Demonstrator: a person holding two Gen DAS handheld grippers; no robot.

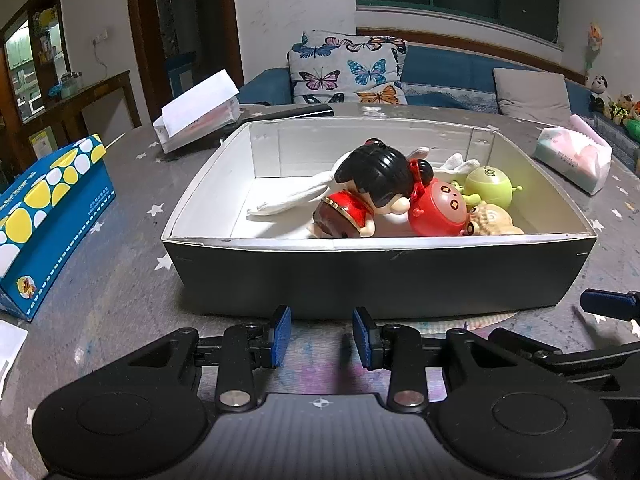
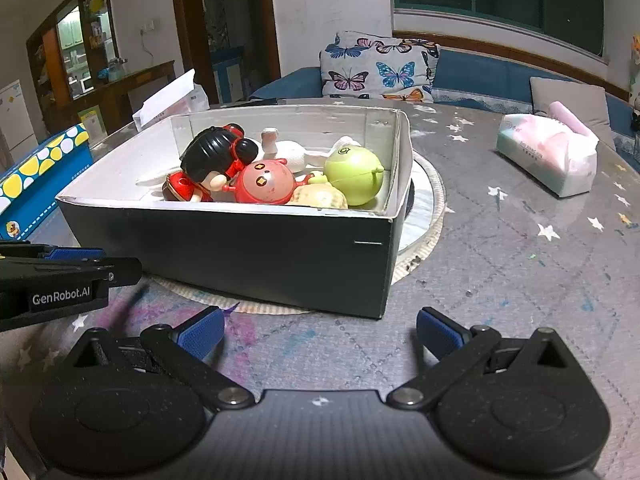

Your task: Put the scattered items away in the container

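Observation:
A black box with a white inside (image 1: 376, 276) (image 2: 240, 248) stands on the grey star-print table. In it lie a black-haired doll in red (image 1: 360, 196) (image 2: 208, 164), a red round toy (image 1: 438, 210) (image 2: 266, 184), a green round toy (image 1: 490, 186) (image 2: 354, 174), a beige toy (image 1: 494, 222) (image 2: 320, 196) and a white cloth (image 1: 292, 198) (image 2: 296, 154). My left gripper (image 1: 322, 336) is open and empty, just in front of the box's near wall. My right gripper (image 2: 320, 332) is wide open and empty, in front of the box's near right corner.
A blue tissue box with yellow and white spots (image 1: 48, 216) (image 2: 36, 176) stands left of the box. A soft tissue pack (image 1: 572, 158) (image 2: 548, 156) lies to the right. A white carton (image 1: 200, 116) (image 2: 168, 100) sits behind. A round mat (image 2: 424, 216) lies under the box.

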